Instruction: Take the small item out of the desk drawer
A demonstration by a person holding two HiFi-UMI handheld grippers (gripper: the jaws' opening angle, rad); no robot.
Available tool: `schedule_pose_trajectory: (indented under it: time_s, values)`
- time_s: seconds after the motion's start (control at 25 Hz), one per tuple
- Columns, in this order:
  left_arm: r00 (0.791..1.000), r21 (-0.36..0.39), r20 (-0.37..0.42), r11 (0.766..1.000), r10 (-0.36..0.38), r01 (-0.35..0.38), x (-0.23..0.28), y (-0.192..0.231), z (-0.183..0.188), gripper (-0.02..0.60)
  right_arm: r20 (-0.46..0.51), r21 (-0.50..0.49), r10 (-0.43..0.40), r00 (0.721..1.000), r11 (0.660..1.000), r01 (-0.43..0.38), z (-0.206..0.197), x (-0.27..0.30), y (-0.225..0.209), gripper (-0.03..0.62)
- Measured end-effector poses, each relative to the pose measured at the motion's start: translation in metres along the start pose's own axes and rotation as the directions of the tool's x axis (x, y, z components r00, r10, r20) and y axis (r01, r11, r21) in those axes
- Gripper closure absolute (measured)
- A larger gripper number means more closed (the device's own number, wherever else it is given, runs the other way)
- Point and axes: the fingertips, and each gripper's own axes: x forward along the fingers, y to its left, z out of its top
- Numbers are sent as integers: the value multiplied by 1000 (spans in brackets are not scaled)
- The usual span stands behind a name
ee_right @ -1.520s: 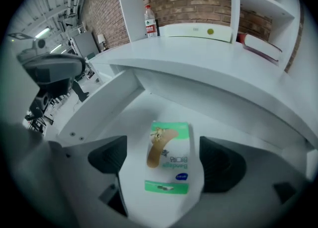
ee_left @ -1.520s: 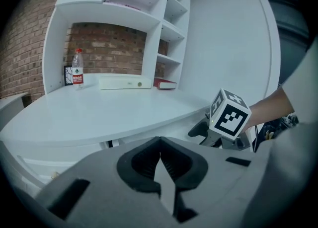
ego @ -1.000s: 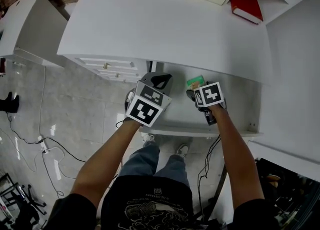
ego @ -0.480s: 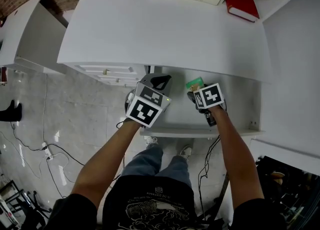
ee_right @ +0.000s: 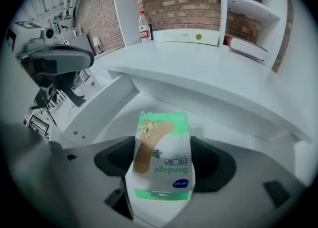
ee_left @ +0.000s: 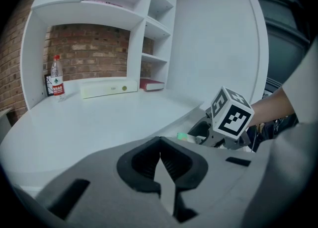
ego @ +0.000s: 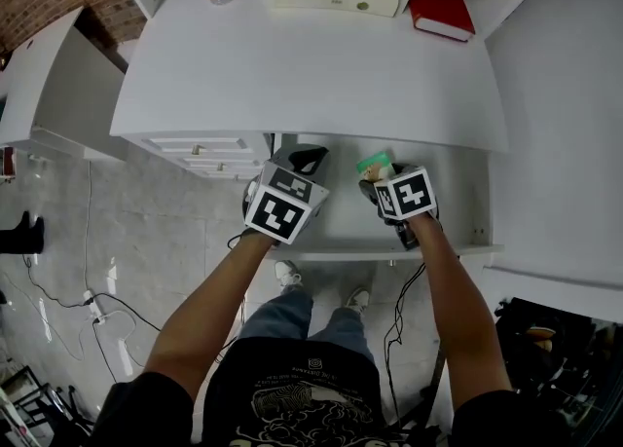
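The right hand-held gripper [ego: 374,180] clamps the bandage box [ee_right: 164,147] between its jaws, over the open drawer [ego: 458,211] below the worktop [ego: 311,75]. Beside it, the left hand-held gripper [ee_left: 160,165] is closed and empty.

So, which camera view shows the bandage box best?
The right gripper view: the bandage box fills the middle, held between the jaws, its print readable. The head view shows only a green corner; the left gripper view, a green speck.
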Motion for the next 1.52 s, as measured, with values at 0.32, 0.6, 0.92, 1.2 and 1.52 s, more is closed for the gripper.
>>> schedule_pose_trajectory:
  time_s: [0.32,0.6,0.92,1.2,1.52]
  values:
    - [999,15,43,1000,15,-15,-2,-31,35,574,89,11,-40,995,999,39,-1,-57,-19,246]
    - [996,47,88,999,18,-23,-7,-67,73,574,220,43,-74,973,997,66,6,-121,-39,246]
    - [988,108,157,994,8,-25,-9,-119,128,574,365,118,-166,916,984,132,1,-208,-79,246]
    - [982,144,189,989,-9,-18,-8,-170,161,574,481,192,-259,837,963,188,-9,-294,-116,246]
    - [966,171,255,985,-39,-5,-3,-228,205,574,584,311,-388,713,918,244,-30,-379,-158,246]
